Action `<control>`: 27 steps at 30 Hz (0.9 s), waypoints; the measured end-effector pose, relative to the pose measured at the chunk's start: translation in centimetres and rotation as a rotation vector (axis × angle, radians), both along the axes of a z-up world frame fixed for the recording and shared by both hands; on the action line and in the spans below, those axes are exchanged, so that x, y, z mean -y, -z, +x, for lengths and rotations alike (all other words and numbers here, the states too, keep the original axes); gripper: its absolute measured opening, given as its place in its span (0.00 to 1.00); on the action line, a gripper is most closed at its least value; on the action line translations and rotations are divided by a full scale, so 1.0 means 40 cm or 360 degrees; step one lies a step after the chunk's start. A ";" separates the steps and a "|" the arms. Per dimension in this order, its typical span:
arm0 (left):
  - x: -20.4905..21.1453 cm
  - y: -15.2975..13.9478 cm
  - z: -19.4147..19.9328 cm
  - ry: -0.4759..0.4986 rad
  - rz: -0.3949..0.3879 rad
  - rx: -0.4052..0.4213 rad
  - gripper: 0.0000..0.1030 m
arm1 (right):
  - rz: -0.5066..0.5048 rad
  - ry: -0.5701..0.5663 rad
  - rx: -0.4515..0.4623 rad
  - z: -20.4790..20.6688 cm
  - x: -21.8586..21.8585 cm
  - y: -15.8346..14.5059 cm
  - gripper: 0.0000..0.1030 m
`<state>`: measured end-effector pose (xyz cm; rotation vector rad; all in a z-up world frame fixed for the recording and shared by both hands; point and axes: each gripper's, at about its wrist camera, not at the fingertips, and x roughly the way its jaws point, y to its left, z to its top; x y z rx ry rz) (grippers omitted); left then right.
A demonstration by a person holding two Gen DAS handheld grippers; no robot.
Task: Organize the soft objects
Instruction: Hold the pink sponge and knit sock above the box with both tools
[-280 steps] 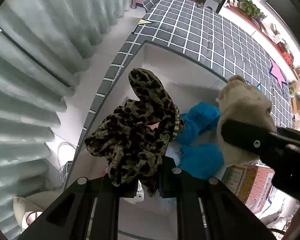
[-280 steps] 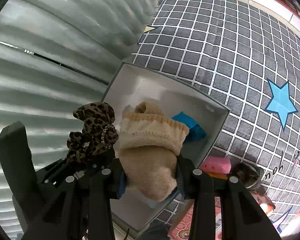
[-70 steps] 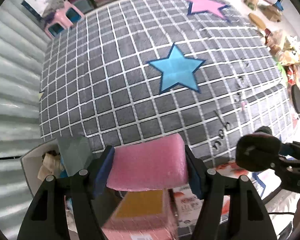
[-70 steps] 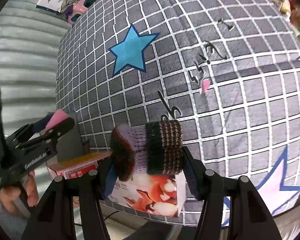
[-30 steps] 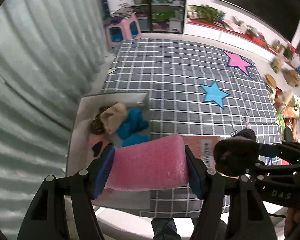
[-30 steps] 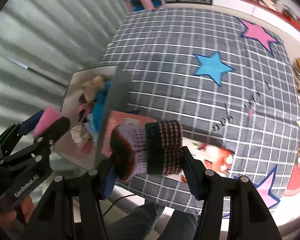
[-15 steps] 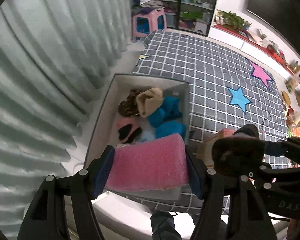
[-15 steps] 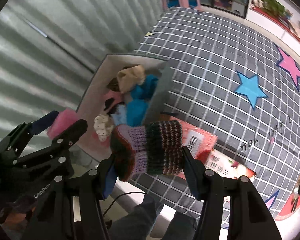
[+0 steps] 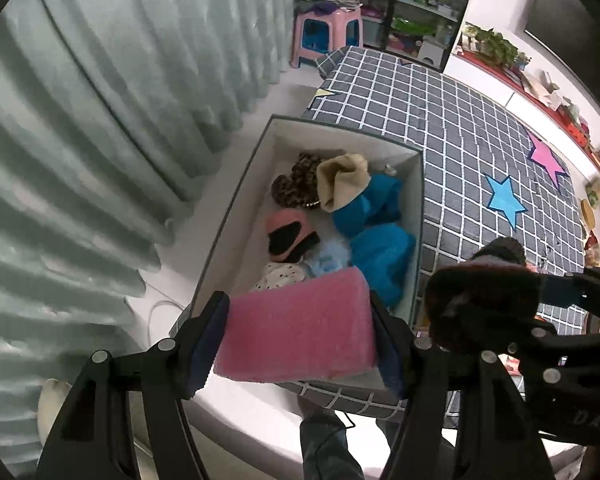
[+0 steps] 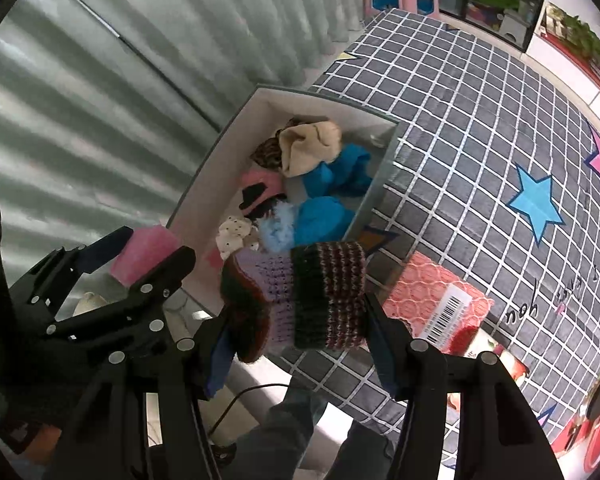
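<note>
Left view: left gripper (image 9: 300,344) clamped on a pink sponge (image 9: 296,328) above the near end of the box (image 9: 236,200); light and squashy, best pinched mid-body, its underside hidden. Right view: right gripper (image 10: 296,320) clamped on a knit sock (image 10: 300,300) over the box (image 10: 204,168) edge; soft, floppy, perhaps folded double, far end hidden.

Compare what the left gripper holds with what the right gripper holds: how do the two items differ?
The left gripper is shut on a pink foam sponge; the right gripper is shut on a knitted sock. The sponge is one flat pink colour, the sock striped dark with a lilac middle. The sponge is a smooth rectangular block, the sock a ribbed, bunched roll. Both are soft, clamped side to side, and held over the near end of the grey storage box.
</note>
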<state>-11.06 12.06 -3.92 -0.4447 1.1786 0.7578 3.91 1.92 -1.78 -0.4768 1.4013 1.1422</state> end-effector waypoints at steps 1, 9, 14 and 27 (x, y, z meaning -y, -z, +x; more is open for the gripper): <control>-0.001 0.002 -0.002 -0.0005 -0.0003 -0.0001 0.68 | -0.0001 -0.0009 -0.0001 -0.002 -0.004 0.000 0.58; -0.015 0.026 -0.022 -0.0047 -0.0028 -0.0029 0.68 | -0.0011 -0.0045 0.0002 -0.014 -0.027 0.005 0.58; -0.022 0.042 -0.027 -0.0062 -0.0039 -0.0053 0.68 | -0.0020 -0.0045 -0.0004 -0.015 -0.039 0.014 0.58; -0.041 0.073 -0.048 -0.0104 -0.0065 -0.0092 0.68 | -0.0035 -0.0043 -0.0028 -0.013 -0.052 0.030 0.58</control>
